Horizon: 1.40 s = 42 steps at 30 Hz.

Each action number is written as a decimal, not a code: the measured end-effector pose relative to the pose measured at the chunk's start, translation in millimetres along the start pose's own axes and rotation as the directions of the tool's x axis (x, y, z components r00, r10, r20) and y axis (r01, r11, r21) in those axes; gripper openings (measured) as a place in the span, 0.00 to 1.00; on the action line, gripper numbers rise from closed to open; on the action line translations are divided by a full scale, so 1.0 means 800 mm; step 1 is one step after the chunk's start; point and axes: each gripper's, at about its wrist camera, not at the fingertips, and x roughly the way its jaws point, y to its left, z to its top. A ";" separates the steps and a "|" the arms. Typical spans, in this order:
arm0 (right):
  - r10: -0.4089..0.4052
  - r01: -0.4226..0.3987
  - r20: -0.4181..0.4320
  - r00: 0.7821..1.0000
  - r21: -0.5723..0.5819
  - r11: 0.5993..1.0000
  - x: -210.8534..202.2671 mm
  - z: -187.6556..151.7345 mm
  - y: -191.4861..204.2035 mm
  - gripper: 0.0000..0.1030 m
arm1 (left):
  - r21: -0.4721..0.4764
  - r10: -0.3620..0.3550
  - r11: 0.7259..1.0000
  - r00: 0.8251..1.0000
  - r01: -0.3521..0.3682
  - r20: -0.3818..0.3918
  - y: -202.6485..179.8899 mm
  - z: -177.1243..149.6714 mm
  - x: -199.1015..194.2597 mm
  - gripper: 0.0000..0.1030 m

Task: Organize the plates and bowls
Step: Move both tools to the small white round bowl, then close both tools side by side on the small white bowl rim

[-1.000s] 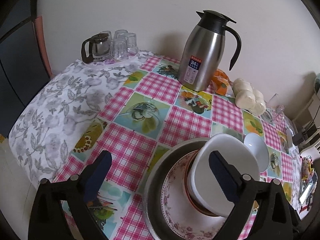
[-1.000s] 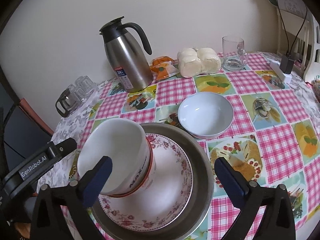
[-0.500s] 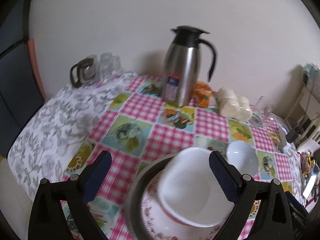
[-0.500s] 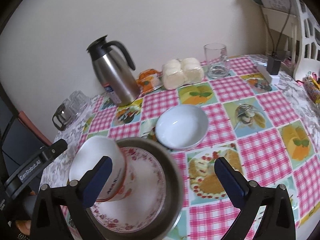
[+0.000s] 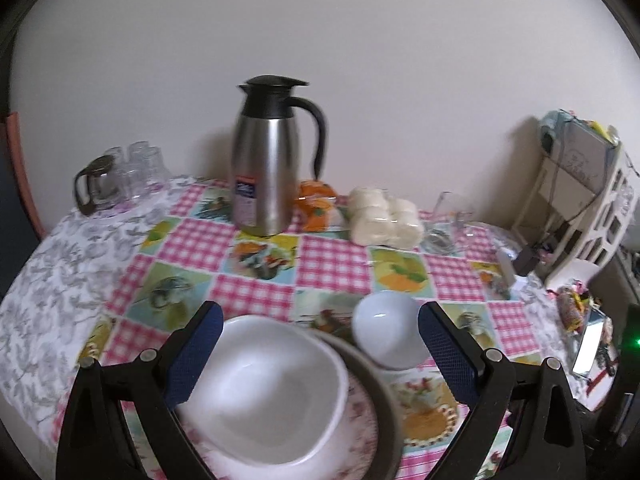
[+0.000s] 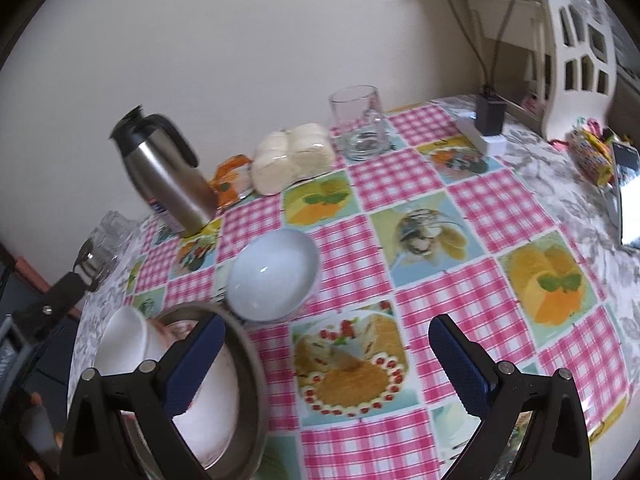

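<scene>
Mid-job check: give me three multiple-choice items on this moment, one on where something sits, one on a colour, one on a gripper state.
1. Where is the small white bowl?
A. on the tablecloth beside the metal pan
B. inside the pan
C. behind the jug

2. What colour are the pads of the right gripper?
A. red
B. blue
C. green

3. The left gripper is:
A. shut on the jug
B. shut on a glass
C. open

Answers: 1 A, the bowl rests on the cloth outside the pan's rim. 2 B, both pads show blue. 3 C, its jaws stand wide apart, gripping nothing.
</scene>
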 end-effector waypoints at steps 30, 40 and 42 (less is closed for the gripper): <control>0.016 -0.011 -0.124 0.992 0.042 0.999 0.118 0.020 -0.010 0.89 | 0.154 0.108 0.987 0.875 -0.039 -0.472 -0.088 0.037 0.186 0.95; 0.035 -0.027 -0.167 0.985 0.047 0.999 0.156 0.014 -0.008 0.82 | 0.187 0.164 0.980 0.835 -0.075 -0.525 -0.091 0.019 0.233 0.95; 0.039 -0.031 -0.177 0.984 0.051 0.998 0.164 0.012 -0.010 0.79 | 0.185 0.168 0.979 0.827 -0.079 -0.537 -0.091 0.015 0.241 0.95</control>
